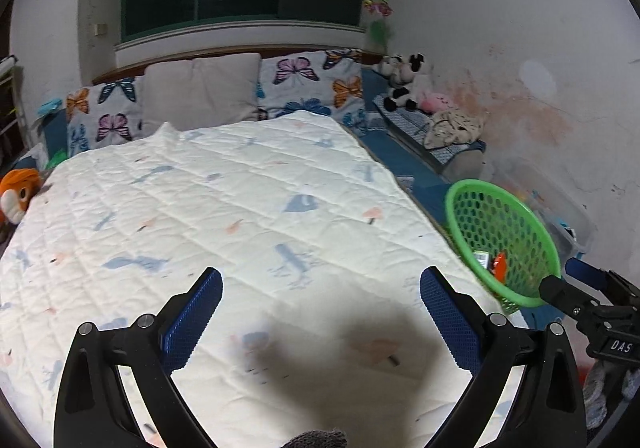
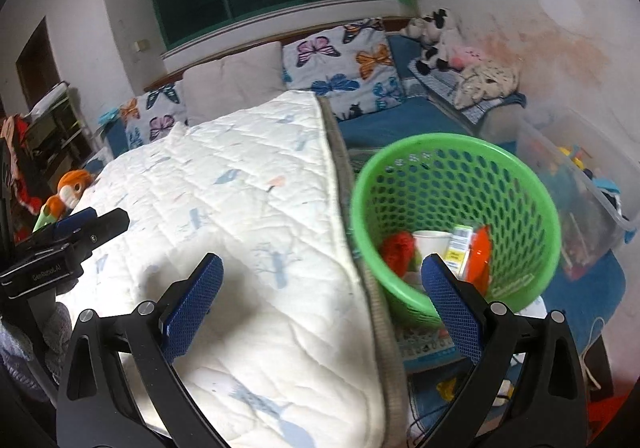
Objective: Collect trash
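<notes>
The left gripper (image 1: 320, 288) is above the near part of the white quilt (image 1: 224, 208) that covers the bed. Its jaws are wide apart and there is nothing between them; only the quilt and a dark shadow are seen under them. The right gripper (image 2: 322, 276) hangs over the right edge of the same quilt (image 2: 248, 208). Its jaws are also wide apart and hold nothing. Its right finger (image 2: 452, 304) stands in front of the near rim of the green basket (image 2: 516, 184), but I cannot tell if it touches the rim.

The green basket (image 1: 472, 204) stands just beside the bed on its right side, near the wall. The trash is inside it, at the bottom: a white paper cup (image 2: 430, 242), a red crumpled thing (image 2: 396, 248), a small yellow and white box (image 2: 460, 248) and an orange wrapper (image 2: 480, 252). In the left wrist view only the box (image 1: 481, 258) and the orange wrapper (image 1: 499, 265) are seen through the opening.

At the far end of the bed there are pillows with butterflies (image 1: 312, 84) and a plain pillow (image 1: 200, 92). A black and white soft toy (image 1: 400, 80) sits in the far right corner. An orange soft toy (image 1: 18, 192) lies at the left edge of the bed. To the right of the basket, next to the wall, stands a clear plastic box (image 2: 576, 184) with mixed things inside.
</notes>
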{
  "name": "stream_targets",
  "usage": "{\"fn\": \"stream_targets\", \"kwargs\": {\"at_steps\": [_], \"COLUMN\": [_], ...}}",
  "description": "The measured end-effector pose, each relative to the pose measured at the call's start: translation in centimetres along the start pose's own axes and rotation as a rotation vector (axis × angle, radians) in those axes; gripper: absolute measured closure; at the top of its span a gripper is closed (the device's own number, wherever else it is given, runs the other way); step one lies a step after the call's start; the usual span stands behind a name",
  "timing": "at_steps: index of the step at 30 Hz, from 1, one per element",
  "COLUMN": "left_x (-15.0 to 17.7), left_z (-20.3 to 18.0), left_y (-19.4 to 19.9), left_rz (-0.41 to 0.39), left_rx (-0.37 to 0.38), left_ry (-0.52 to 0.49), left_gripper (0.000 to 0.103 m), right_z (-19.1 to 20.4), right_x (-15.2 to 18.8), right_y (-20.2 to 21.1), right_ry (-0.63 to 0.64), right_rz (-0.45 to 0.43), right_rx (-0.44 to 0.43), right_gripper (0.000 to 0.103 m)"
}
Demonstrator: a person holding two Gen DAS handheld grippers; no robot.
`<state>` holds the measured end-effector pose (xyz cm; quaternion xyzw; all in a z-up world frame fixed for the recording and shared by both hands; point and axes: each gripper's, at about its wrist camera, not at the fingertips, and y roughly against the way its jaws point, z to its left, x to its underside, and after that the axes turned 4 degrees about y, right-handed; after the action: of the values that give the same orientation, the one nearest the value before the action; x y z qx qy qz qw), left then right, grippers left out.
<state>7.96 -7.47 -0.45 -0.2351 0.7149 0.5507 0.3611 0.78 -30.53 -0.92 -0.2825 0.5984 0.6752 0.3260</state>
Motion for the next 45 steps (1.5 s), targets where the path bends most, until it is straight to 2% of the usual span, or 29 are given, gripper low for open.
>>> {"fn": "stream_targets", "kwargs": {"at_steps": [19,45], "left_x": [2.1,4.1], "left_z": [4.3,8.1], "left_y": [4.6,7.0], "left_rz": [-0.069,-0.088], "left_rx": [-0.129,-0.193], "left_ry": [0.041,0.109], "left_gripper": [0.007,0.007], "right_z": [4.0,8.0], "right_x": [0.2,0.4], "right_y": [-0.6,-1.6], "right_ry": [0.054,0.129], "right_rz": [0.018,0.048], "right_rx": [-0.074,-0.142], "right_gripper": [0.005,0.005]}}
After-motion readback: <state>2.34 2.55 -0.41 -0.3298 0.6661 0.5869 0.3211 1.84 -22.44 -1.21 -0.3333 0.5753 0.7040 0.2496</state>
